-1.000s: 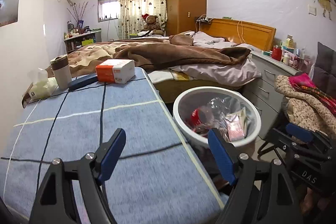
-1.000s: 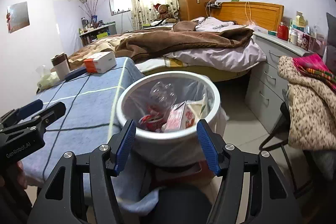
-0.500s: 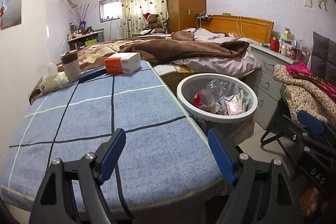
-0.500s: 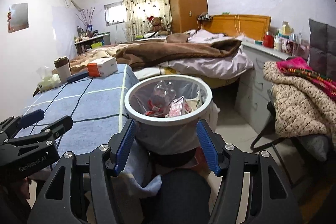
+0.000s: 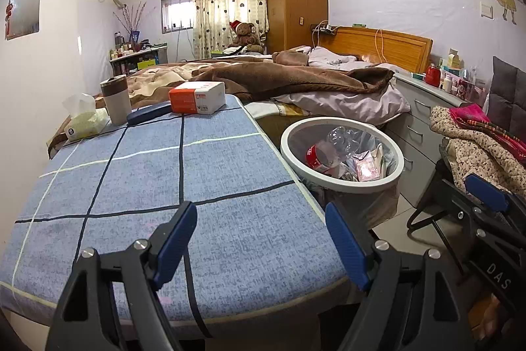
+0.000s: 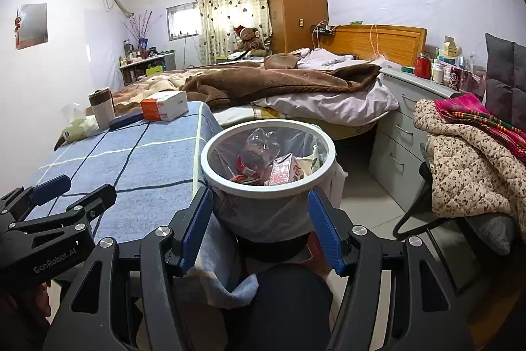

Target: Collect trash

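The left gripper (image 5: 259, 239) hangs over the near end of the counter (image 5: 157, 186), its jaws spread wide with nothing between them. Ahead of it the blue checked cover lies bare up to the far edge, where an orange-and-white box (image 5: 197, 96), a dark flat case (image 5: 149, 114), a tumbler (image 5: 114, 99) and a tissue pack (image 5: 83, 122) stand in a row. The counter's right edge runs just beside the trash bin (image 5: 342, 181), which sits ahead and to the right of this gripper.

The right gripper (image 6: 259, 229) is also released and holds nothing; its fingertips frame the bin's wall from the near side, apart from it. Inside the white rim lie a crushed clear bottle (image 6: 261, 143) and a pink carton (image 6: 282, 171). To the right of the bin, open floor (image 6: 365, 196) runs to the grey drawers (image 6: 394, 134) and a chair heaped with clothes (image 6: 470, 173).
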Action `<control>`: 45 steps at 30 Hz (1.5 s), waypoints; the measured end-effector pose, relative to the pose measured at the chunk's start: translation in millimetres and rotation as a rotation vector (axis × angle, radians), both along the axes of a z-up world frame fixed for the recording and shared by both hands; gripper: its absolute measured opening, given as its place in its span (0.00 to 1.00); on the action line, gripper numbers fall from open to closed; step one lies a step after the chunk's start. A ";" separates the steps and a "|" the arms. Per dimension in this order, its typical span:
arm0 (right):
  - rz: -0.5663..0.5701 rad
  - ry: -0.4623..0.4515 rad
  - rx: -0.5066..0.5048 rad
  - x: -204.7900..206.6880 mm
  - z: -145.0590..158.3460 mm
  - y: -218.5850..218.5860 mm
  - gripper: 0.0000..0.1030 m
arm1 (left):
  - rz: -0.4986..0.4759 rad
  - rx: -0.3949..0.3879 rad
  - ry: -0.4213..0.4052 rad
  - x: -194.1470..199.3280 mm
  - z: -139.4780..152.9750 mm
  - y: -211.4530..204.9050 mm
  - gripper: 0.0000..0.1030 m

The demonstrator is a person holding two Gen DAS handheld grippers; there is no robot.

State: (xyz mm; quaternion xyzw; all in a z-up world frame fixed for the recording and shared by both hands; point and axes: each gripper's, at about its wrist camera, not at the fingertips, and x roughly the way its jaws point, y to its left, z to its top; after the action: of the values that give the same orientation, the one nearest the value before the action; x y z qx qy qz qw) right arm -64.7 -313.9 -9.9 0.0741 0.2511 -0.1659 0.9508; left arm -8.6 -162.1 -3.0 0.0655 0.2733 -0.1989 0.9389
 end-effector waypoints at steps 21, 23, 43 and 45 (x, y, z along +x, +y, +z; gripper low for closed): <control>-0.001 -0.005 -0.005 -4.0 2.7 2.5 0.60 | 0.004 -0.004 -0.004 -4.7 3.5 -0.3 0.80; -0.001 -0.006 -0.006 -5.2 3.2 2.7 0.60 | 0.003 -0.004 -0.004 -4.4 3.5 -0.3 0.80; -0.001 -0.006 -0.009 -3.7 6.4 3.9 0.60 | 0.006 -0.006 -0.004 -4.8 4.8 2.0 0.80; -0.001 -0.006 -0.009 -3.8 6.4 3.9 0.60 | 0.006 -0.005 -0.003 -4.7 4.7 2.2 0.80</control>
State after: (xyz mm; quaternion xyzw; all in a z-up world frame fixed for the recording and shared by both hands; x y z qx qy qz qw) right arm -68.5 -310.0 -3.5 0.0707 0.2473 -0.1671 0.9518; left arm -13.3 -160.0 1.8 0.0628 0.2716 -0.1967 0.9400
